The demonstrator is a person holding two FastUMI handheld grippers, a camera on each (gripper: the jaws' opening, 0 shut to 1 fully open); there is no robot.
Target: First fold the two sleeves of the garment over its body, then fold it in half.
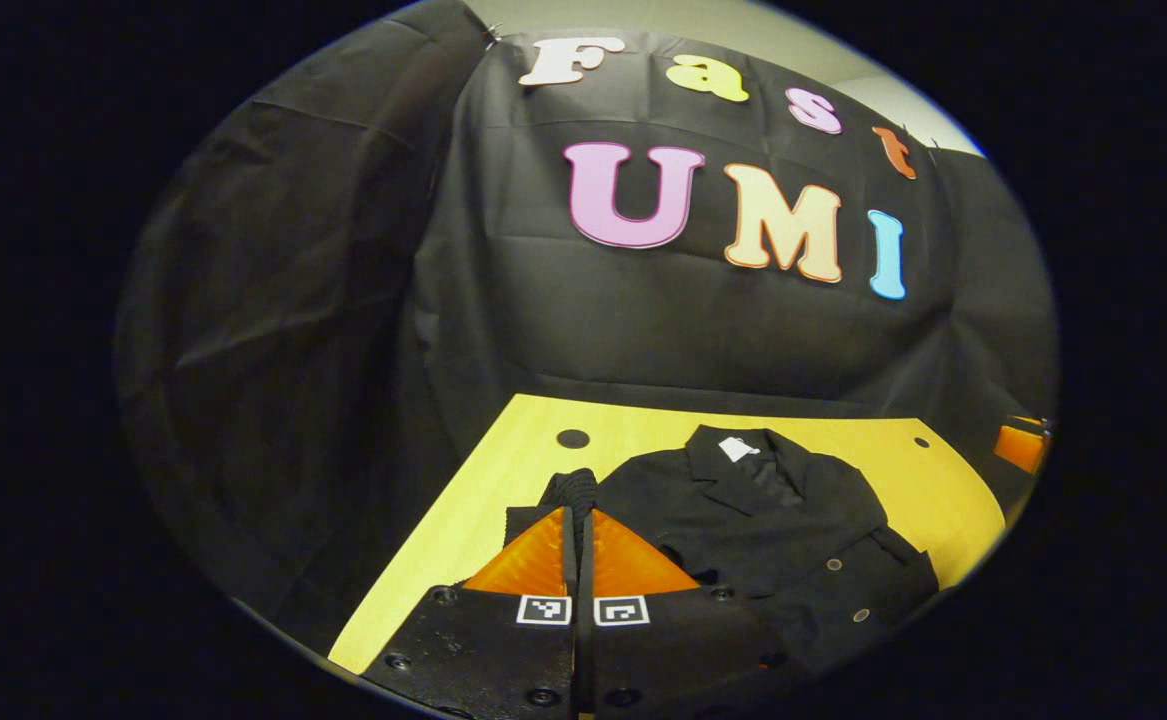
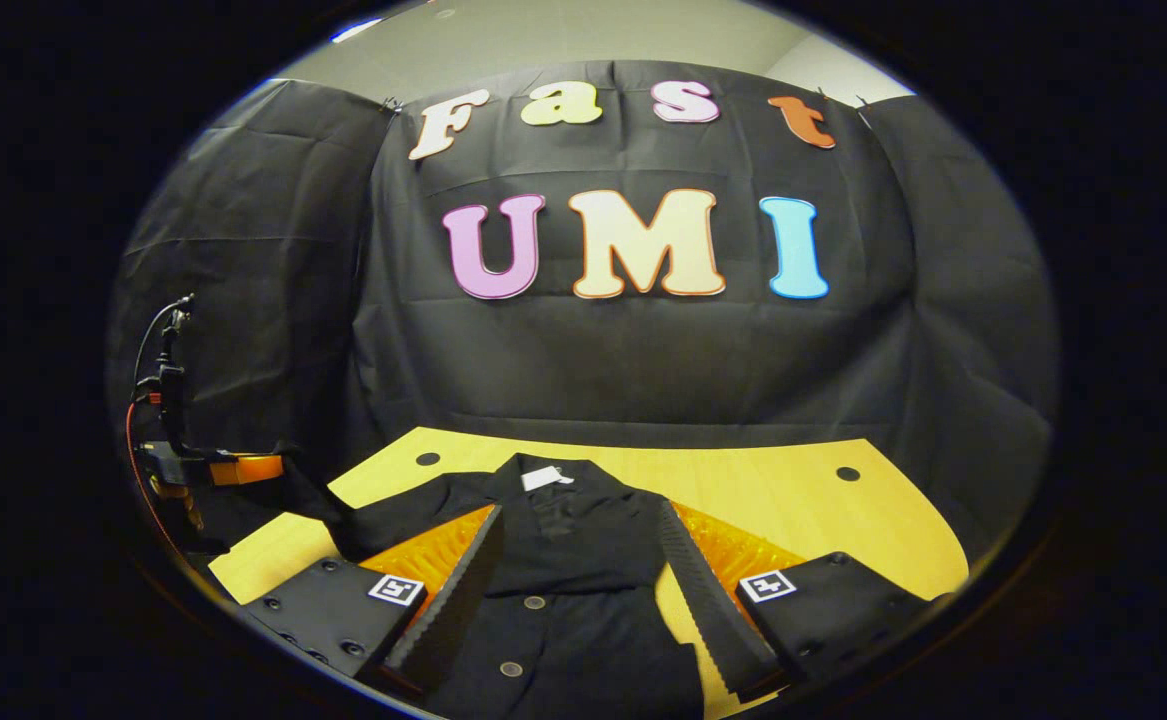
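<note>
A black jacket (image 1: pixel 743 520) with buttons and a white collar label (image 1: pixel 738 449) lies face up on the yellow table (image 1: pixel 463 520). My left gripper (image 1: pixel 579 512) is shut on the cuff of one sleeve (image 1: pixel 573 485), held at the jacket's left side. In the right gripper view that sleeve (image 2: pixel 328 515) stretches from the shoulder out to the left gripper (image 2: pixel 213 467), raised off the table. My right gripper (image 2: pixel 579 515) hangs wide open above the jacket's body (image 2: pixel 563 560), touching nothing. The other sleeve (image 1: pixel 898 565) lies along the body's right side.
The table (image 2: pixel 793 490) has round cable holes (image 2: pixel 848 473) near its back corners, and black cloth walls stand close behind it. Cables (image 2: pixel 158 350) rise from the left gripper. The right gripper's body (image 1: pixel 1021 446) shows at the table's far right edge.
</note>
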